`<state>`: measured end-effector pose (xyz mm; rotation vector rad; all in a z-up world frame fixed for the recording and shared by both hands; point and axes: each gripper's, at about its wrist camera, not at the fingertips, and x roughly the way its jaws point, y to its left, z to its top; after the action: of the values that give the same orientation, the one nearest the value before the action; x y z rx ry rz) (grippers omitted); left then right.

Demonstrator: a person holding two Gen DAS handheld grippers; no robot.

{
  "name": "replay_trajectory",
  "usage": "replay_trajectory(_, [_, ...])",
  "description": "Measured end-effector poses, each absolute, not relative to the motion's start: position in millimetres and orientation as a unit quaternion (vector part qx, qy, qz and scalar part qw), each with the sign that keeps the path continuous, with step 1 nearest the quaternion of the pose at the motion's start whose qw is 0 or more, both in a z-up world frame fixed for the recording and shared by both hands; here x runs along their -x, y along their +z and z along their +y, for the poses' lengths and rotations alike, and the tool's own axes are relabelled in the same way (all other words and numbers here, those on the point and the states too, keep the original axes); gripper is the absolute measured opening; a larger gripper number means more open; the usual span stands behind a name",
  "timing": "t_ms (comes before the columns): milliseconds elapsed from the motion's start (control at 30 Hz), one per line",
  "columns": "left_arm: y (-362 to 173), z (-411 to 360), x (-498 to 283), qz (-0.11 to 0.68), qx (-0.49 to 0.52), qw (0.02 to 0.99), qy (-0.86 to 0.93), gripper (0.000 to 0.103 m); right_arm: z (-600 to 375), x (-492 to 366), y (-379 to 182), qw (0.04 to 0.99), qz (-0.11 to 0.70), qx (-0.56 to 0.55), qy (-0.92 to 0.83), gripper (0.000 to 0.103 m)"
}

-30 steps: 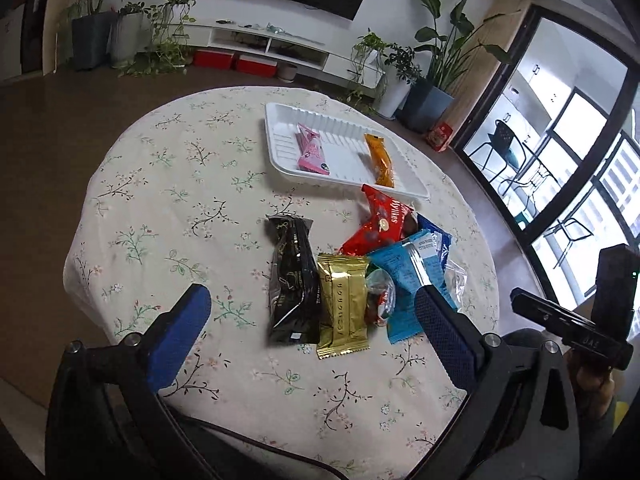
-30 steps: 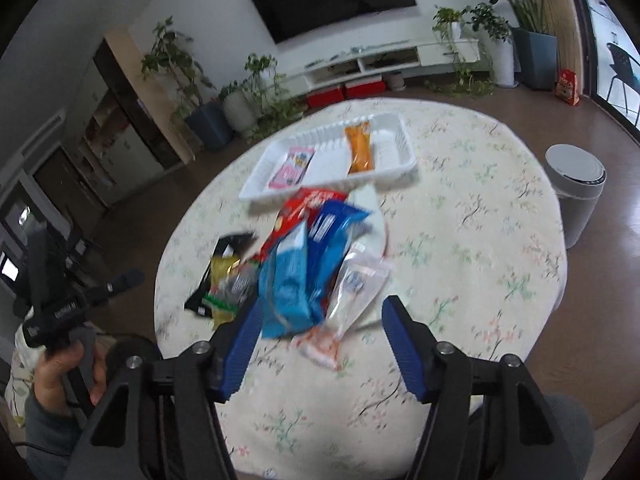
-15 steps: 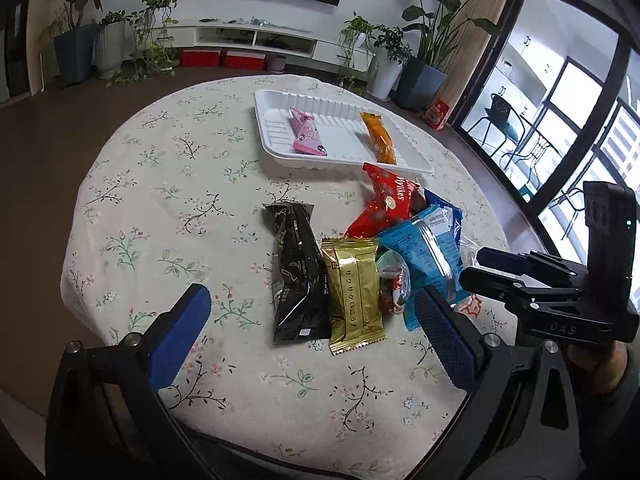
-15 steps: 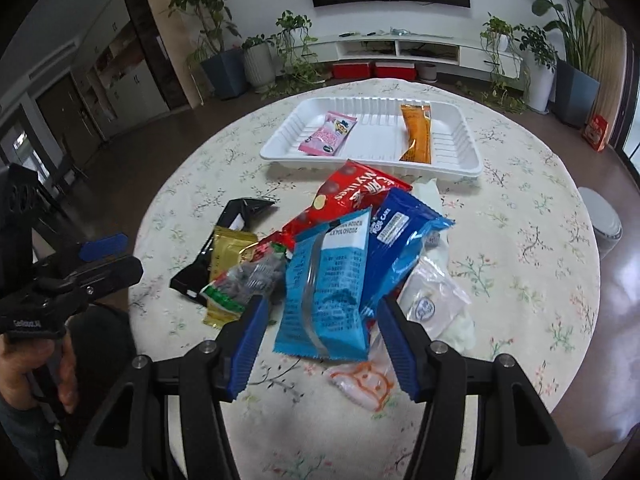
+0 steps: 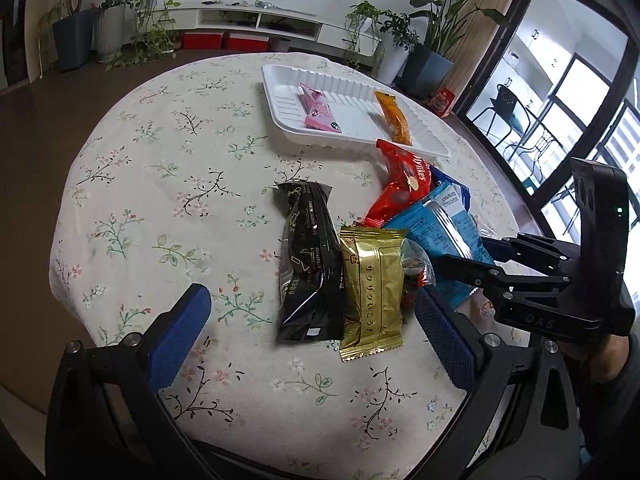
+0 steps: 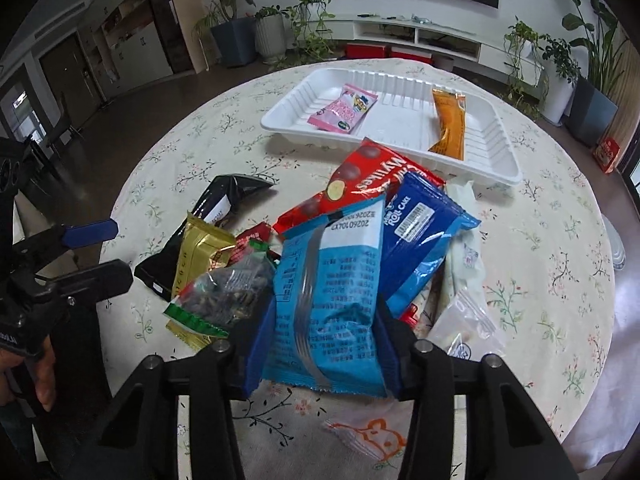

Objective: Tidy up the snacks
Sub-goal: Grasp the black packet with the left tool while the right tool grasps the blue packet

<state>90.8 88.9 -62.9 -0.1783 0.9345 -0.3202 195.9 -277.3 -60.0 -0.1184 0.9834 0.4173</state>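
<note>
Table (image 6: 560, 240): one round table under a floral cloth, carrying everything.
Tray (image 6: 492, 148): one white ribbed plastic tray near the far edge, long axis running across the table; two packets inside.
Packets in tray: one pink packet (image 6: 343, 109) at the left end and one orange stick packet (image 6: 450, 124) toward the right end; the orange one's long axis runs from the far rim to the near rim. Their print is too small to read.
Loose pile: about nine packets bunched between the tray and the near edge, overlapping.
Light blue packet (image 6: 328, 300): topmost, long axis pointing toward the tray, back seam up; date code reads "20260..." upside down.
Dark blue packet (image 6: 424, 236): one, reads "ROLL CAKE", angled toward the far right, partly under the light blue one.
Red packet (image 6: 360, 188): one, reads "Mylikes", its far end just short of the tray's near rim.
Black packet (image 5: 308, 256): one, at the pile's left side, long axis toward the far edge.
Gold packet (image 5: 372, 288): one, Japanese characters down its face, touching the black one.
Small clear packets: three, one with dark seeds (image 6: 224, 296), two at the right (image 6: 464, 320).
Right gripper (image 6: 320, 320): jaws have just been closing and now pinch the near end of the light blue packet.
Left gripper (image 5: 308, 324): jaws wide apart, empty, hanging above the near ends of the black and gold packets.
</note>
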Motion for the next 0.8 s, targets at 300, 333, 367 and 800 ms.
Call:
replay_trajectory(300, [-59,83,-98,0.449,0.075,0.877,-0.154,0.102,-289,-176,-53,0.861,0.456,0.025,0.223,0.023])
replay_trajectory(333, [-58,83,-99,0.449,0.072,0.877,-0.154,0.102,-292,-173,-53,0.861,0.456,0.017,0.225,0.023])
replay_trajectory(367, [-57,84,-102,0.450,0.070,0.877,-0.153,0.102,-295,-172,-53,0.860,0.457,0.007,0.229,0.023])
replay_trajectory(800, [-83,88,-161,0.528,0.010,0.838,-0.136,0.095,-315,-152,-53,0.854,0.449,-0.042,0.260,0.023])
